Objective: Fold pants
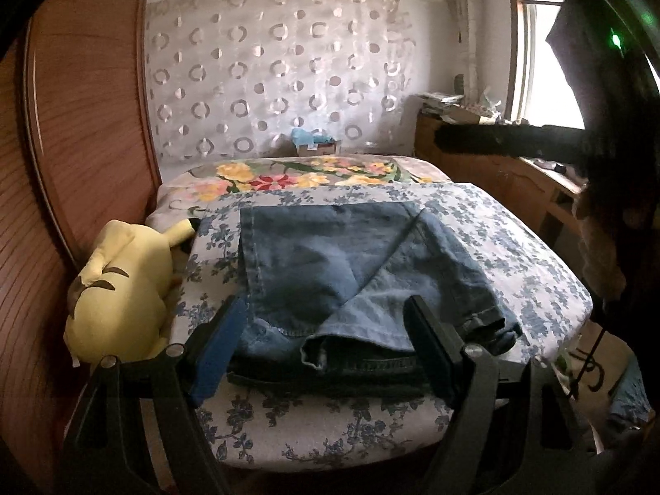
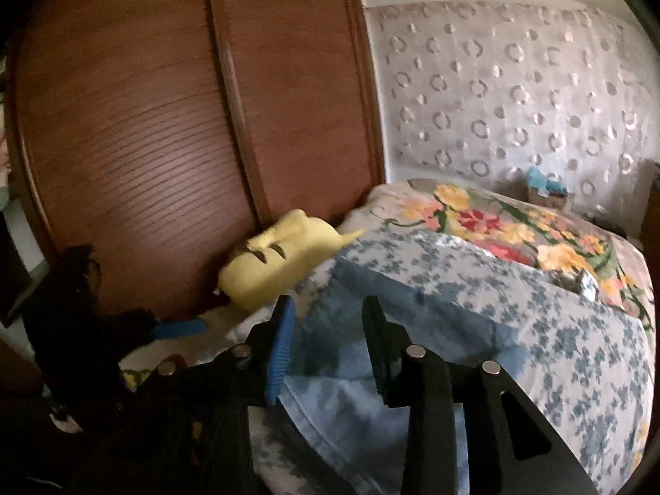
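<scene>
Risk at this stage lay in the loose upper layer of the jeans [image 1: 342, 272]: its hem end [image 1: 491, 326] lay skewed across the stack, so a careless lift by either tool would probably have dragged the fold askew or spilled the bundle toward the yellow plush toy [image 1: 119, 293] beside it. The jeans, faded blue denim folded into a rough, rumpled rectangle, lay on the blue-flowered bedspread [image 1: 515, 247] near the bed's foot. The left gripper [image 1: 326, 350] stood wide apart and empty just above their near edge, while the right gripper [image 2: 326, 346] hovered part-open, nothing visibly pinched between its pads.
</scene>
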`<action>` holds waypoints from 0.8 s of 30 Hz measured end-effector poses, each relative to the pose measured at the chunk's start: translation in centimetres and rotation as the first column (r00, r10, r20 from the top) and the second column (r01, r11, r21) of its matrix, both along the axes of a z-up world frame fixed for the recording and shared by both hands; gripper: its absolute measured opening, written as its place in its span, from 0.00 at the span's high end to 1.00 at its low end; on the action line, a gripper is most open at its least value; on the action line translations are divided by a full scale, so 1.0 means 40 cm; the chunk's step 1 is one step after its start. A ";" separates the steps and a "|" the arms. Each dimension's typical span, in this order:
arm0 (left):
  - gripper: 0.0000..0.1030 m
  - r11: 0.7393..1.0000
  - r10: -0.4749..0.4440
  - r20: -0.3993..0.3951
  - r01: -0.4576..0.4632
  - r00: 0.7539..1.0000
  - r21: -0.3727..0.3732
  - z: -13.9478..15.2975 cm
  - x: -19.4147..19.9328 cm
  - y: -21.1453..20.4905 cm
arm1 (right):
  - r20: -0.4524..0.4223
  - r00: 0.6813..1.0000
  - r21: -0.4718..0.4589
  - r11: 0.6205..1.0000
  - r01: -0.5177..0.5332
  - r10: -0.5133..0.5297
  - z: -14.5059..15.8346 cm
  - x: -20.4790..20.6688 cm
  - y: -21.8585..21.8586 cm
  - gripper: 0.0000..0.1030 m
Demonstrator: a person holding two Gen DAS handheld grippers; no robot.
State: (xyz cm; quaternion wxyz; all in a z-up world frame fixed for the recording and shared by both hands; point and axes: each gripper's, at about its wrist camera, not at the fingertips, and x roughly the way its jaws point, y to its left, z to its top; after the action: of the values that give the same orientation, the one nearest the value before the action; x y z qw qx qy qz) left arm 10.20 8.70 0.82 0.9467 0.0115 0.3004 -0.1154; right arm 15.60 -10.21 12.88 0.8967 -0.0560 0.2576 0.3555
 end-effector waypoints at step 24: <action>0.23 0.996 -0.073 -0.146 0.081 0.987 0.049 -0.183 0.119 -0.041 | -0.215 0.960 -0.045 0.984 0.172 -0.177 -0.153 -0.153 -0.050 0.52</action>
State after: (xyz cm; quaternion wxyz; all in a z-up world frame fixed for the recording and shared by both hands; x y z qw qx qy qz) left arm 14.96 7.07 -6.51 0.9168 0.0405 0.3703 -0.1441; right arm 9.46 -12.22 6.76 0.8900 -0.0054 0.3631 0.2757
